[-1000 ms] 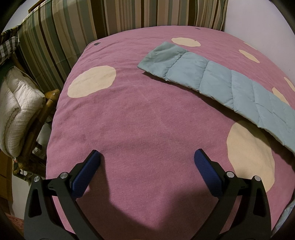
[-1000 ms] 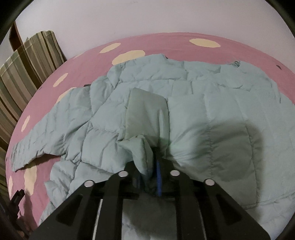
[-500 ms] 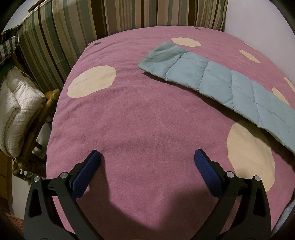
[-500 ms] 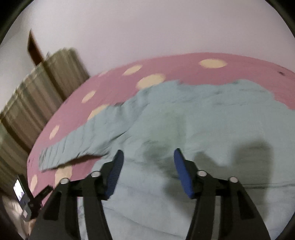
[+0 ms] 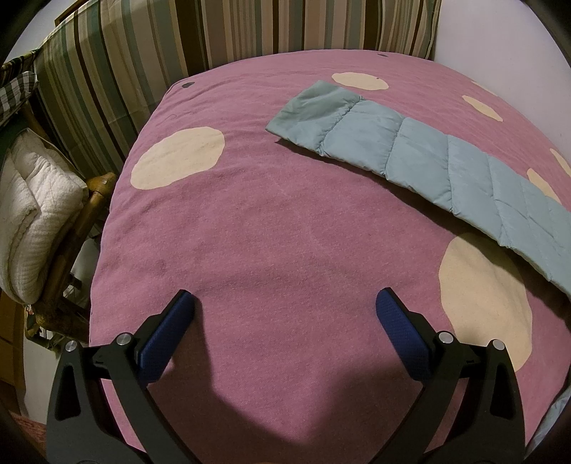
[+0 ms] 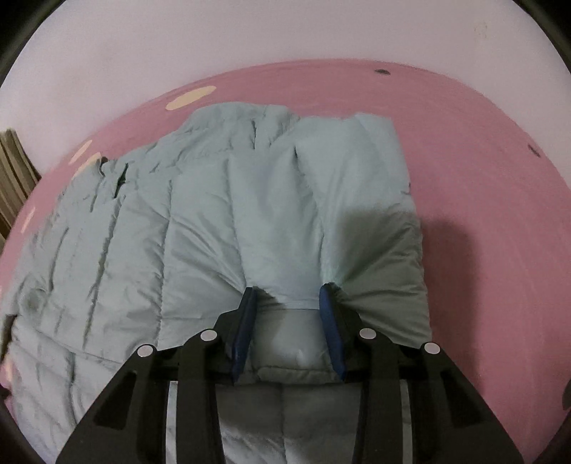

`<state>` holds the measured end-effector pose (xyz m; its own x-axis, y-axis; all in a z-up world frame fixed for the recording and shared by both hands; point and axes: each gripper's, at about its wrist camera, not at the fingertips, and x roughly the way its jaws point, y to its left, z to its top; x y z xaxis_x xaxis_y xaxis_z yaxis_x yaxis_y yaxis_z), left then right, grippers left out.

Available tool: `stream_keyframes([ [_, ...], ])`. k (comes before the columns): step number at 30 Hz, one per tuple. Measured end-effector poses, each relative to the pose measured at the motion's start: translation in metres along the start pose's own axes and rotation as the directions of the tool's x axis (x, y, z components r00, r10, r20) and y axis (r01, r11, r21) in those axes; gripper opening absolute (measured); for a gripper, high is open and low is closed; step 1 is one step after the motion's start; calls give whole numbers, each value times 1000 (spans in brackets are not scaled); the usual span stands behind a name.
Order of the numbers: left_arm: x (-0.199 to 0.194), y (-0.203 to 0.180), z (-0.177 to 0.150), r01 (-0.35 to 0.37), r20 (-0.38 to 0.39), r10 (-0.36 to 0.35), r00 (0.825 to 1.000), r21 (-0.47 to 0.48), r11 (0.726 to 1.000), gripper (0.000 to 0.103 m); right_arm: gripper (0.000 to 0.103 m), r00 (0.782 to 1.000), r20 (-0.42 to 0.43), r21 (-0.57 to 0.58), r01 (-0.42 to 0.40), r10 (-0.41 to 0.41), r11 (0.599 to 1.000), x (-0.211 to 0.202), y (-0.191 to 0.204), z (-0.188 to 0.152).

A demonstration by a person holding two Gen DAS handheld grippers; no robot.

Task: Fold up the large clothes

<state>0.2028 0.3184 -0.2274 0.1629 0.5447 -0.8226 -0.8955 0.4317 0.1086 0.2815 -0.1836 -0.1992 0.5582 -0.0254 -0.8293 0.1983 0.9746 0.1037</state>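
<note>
A pale blue quilted jacket [image 6: 200,221] lies spread on the pink bedspread with cream dots [image 6: 481,178]. My right gripper [image 6: 291,291] is at the jacket's near right corner. Its jaws are closing with a puffy fold of the fabric bunched between the blue pads [image 6: 246,321], and creases fan out from both tips. In the left wrist view one sleeve of the jacket [image 5: 410,150] lies flat across the upper right of the bedspread [image 5: 267,214]. My left gripper [image 5: 285,303] hangs open over bare bedspread, well short of the sleeve, with nothing between its fingers.
Striped cushions [image 5: 249,32] stand along the bed's far edge. To the left, beyond the bed's edge, a folded white blanket [image 5: 32,207] rests on a wooden chair [image 5: 96,185]. A pale wall [image 6: 249,35] rises behind the bed.
My right gripper let go of the folded sleeve, opened, swung to the jacket's right corner and is closing on a fold there. The left gripper has not moved.
</note>
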Motion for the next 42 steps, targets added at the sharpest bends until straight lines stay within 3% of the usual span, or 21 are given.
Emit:
stream_keyframes([
  [4,0,0,0,1,0,-1,1000,-1,1000,101,37,999,39,16,-24,23,1000,-18,4,12],
  [10,0,1,0,1,0,-1,1000,0,1000,101,38,993,117,40,2,-6,999,-27,4,47],
  [14,0,0,0,1,0,-1,1000,-1,1000,101,56,996,74,64,44,-48,997,11,-5,74],
  [17,0,0,0,1,0,-1,1000,0,1000,101,57,998,-2,55,67,-67,996,38,-8,66],
  [20,0,1,0,0,-1,0,1000,0,1000,101,58,998,4,56,68,-69,996,42,-13,62],
  [24,0,1,0,3,0,-3,1000,-2,1000,101,58,998,51,79,43,-47,996,8,-11,58],
  [30,0,1,0,2,-1,-2,1000,-1,1000,101,67,991,134,52,0,-7,999,-42,2,13],
  [36,0,1,0,1,-1,-1,1000,0,1000,101,69,997,67,16,30,-31,999,-11,11,-7],
  [42,0,1,0,3,-1,-3,1000,-2,1000,101,79,995,59,-20,81,-79,997,5,18,-15],
])
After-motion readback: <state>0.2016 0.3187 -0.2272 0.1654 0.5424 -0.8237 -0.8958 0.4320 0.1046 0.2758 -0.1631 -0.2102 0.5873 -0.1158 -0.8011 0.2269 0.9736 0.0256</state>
